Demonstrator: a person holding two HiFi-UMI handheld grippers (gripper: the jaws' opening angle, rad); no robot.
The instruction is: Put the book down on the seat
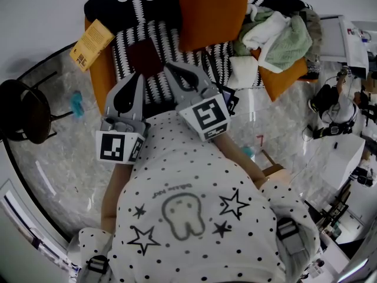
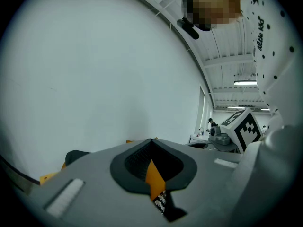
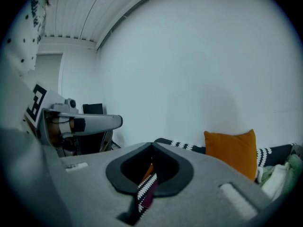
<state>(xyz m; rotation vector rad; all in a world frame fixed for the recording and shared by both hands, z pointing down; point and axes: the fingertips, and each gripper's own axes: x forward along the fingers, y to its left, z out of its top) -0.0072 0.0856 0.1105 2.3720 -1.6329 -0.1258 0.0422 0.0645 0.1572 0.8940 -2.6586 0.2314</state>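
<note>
1. L claw (image 1: 139, 76): jaws pressed together, nothing pinched. Held by a person in a white dotted shirt (image 1: 194, 205); marker cube at its rear.
2. R claw (image 1: 169, 69): jaws likewise closed, empty. In the R gripper view the slit between them shows only zigzag cover and a strip of dark red.
3. Dark red book (image 1: 144, 58): lies flat on the seat (image 1: 177, 37) (black-and-white zigzag cover), just ahead of both claw tips. Contact w/ L tip can't be told.
4. Orange cushion (image 1: 212, 10): stands against the seat back, to the book's right.
5. Yellow book (image 1: 91, 44): rests on the seat's orange left arm, apart from the dark red one.
6. Heap of cloths (image 1: 277, 34), green and white: at the seat's right end.
7. Black stool (image 1: 23, 114): on the floor, left of the seat.
</note>
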